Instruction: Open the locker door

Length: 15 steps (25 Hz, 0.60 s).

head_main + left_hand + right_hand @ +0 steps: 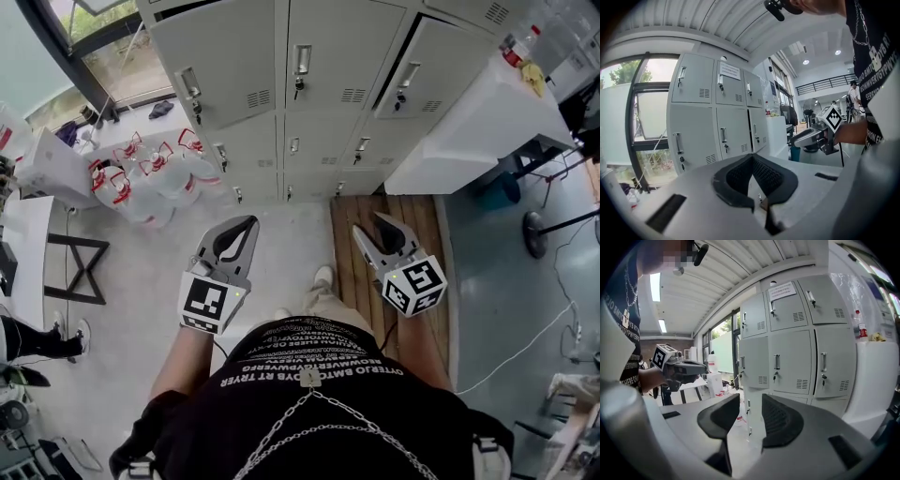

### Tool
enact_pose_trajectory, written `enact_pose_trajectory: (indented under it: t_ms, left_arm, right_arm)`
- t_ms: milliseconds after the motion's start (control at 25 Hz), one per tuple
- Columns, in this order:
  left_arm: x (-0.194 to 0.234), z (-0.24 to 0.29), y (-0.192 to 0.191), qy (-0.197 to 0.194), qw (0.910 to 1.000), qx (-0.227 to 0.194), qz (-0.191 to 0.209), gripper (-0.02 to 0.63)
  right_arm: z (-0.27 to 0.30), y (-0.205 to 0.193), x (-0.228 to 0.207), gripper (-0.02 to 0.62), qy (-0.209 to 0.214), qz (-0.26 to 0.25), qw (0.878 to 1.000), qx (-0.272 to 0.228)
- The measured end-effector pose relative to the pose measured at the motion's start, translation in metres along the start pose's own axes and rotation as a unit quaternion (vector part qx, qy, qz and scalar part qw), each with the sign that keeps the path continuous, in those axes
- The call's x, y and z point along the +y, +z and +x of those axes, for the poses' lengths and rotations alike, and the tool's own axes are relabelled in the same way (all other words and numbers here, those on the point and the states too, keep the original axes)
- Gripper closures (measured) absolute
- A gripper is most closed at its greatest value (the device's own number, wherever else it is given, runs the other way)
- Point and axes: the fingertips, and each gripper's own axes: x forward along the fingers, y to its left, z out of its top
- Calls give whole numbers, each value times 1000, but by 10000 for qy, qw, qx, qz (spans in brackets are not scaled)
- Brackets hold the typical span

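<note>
A bank of grey lockers (pixel 342 56) fills the top of the head view, in three columns, each door with a vertical handle (pixel 301 61) and a key lock below it. The lockers (pixel 717 126) also stand ahead in the left gripper view and the lockers (pixel 792 362) in the right gripper view. Every door looks closed. My left gripper (pixel 246 228) hovers low and well short of them, its pads meeting at the tip with nothing between. My right gripper (pixel 384 228) hangs level with it, jaws apart and empty. Each gripper shows in the other's view.
Several water jugs with red caps (pixel 150 178) lie on the floor left of the lockers. A white counter (pixel 469 122) with a bottle (pixel 511 49) juts out on the right. A wooden slatted platform (pixel 356 225) lies under my right gripper. A black frame (pixel 80 267) stands at the left.
</note>
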Motion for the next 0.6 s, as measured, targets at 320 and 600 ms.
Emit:
enact_pose_trajectory:
  t_ms: [320,600]
  left_arm:
    - [29,57,23,294,9994,-150,-58,603]
    - [42,103,35,474,9988,-123,-39,603]
  right_arm:
    - [52,18,-46,448,474,26,9988,-98]
    - [86,30,-86,442,824,49,9965,-120]
